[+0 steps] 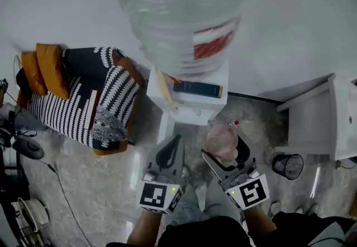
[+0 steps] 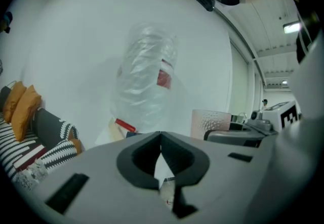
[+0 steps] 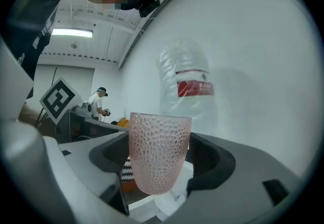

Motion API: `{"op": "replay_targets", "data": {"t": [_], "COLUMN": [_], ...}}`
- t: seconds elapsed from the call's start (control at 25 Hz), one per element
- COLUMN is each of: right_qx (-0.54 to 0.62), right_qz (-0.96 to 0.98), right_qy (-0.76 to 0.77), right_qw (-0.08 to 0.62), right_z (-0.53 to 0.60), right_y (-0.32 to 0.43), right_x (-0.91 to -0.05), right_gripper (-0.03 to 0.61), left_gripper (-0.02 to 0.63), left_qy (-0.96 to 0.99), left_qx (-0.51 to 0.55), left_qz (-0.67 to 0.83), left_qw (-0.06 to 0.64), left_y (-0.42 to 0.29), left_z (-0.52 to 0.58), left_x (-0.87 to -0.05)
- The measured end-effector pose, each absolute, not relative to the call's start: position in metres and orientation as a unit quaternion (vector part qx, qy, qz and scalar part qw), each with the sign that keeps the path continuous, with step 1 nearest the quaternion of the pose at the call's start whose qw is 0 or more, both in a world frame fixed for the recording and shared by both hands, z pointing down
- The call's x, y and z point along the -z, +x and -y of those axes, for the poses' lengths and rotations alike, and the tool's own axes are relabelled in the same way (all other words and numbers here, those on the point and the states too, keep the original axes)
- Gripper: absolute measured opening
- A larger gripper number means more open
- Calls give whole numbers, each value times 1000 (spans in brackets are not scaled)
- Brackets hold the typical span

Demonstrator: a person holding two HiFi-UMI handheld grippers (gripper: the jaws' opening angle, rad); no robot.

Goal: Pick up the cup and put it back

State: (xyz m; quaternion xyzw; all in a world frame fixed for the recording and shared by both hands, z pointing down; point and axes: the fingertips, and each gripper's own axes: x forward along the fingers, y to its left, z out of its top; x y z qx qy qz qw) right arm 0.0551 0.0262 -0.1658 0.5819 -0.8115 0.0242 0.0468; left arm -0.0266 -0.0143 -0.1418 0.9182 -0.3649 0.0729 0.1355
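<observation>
A white wall (image 1: 290, 17) and a grey, marbled floor (image 1: 100, 184) make up the room. The biggest thing in it is a clear water bottle (image 1: 178, 17) with a red label, standing on a white dispenser (image 1: 195, 103) against the far wall. Whether the bottle holds water cannot be told.

To the left lies a black-and-white striped couch (image 1: 83, 101) with orange cushions (image 1: 47, 67) at its far end. To the right stands a white cabinet (image 1: 329, 123), and just beside it, nearer, a dark wire bin (image 1: 288, 165) sits on the floor.

The right claw (image 1: 226, 151) is clenched on the cup (image 1: 221, 141) — a pink, dimpled tumbler, upright, held above the floor on the near side of the dispenser. In the right gripper view the cup (image 3: 158, 152) stands between the two jaws, which press on its sides, with its rim above them.

The left claw (image 1: 174, 145) hangs just left of the right one — its jaws are closed tip to tip on nothing.
</observation>
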Motion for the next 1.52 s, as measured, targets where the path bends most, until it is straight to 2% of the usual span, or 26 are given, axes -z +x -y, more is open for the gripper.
{"op": "replay_targets", "data": {"t": [0.2, 0.52, 0.88, 1.52], "right_qx": [-22, -13, -17, -14], "right_qz": [809, 795, 814, 830], "right_qy": [586, 606, 580, 557], "right_qw": [38, 15, 12, 11], "right_z": [-41, -53, -114, -275], "right_y": [42, 16, 2, 18], "right_x": [215, 257, 268, 274], "right_gripper": [368, 368, 368, 368], "left_gripper": [12, 12, 12, 12], "left_qy": [913, 917, 904, 896], "left_qx": [-50, -57, -58, -37], "left_qz": [376, 374, 411, 430], "left_qw": [150, 124, 101, 108], "left_y": [-38, -59, -79, -51], "left_z": [4, -11, -65, -230], "left_x": [186, 217, 238, 250]}}
